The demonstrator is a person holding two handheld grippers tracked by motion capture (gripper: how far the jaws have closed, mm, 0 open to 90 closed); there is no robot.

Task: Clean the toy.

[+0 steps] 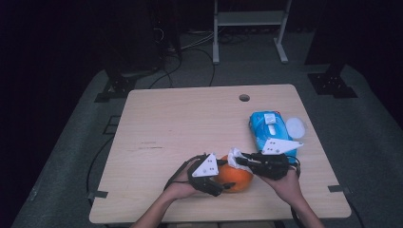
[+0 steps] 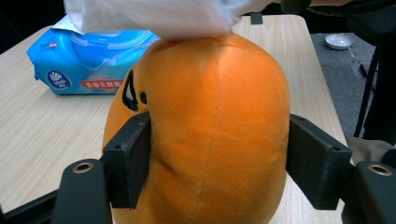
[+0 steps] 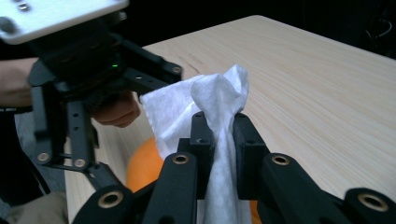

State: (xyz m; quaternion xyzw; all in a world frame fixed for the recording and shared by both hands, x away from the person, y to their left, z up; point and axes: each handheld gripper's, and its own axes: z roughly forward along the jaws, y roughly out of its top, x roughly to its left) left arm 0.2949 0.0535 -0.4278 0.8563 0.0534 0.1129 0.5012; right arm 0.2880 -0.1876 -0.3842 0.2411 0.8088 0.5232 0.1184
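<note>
An orange plush toy (image 1: 234, 177) with a black eye mark lies near the table's front edge. My left gripper (image 1: 216, 183) is shut on it; in the left gripper view its black pads (image 2: 133, 158) press into both sides of the plush toy (image 2: 215, 126). My right gripper (image 1: 241, 160) is shut on a white wipe (image 1: 234, 156), which rests on top of the toy. In the right gripper view the wipe (image 3: 219, 107) stands pinched between my jaws, with the orange toy (image 3: 142, 165) below and the left gripper (image 3: 88, 88) beyond it.
A blue pack of wipes (image 1: 271, 130) lies right of the toy, with a small white lid (image 1: 295, 127) beside it. The wooden table (image 1: 180, 123) has a round hole (image 1: 244, 98) near its far edge. A white frame (image 1: 249, 28) stands on the floor behind.
</note>
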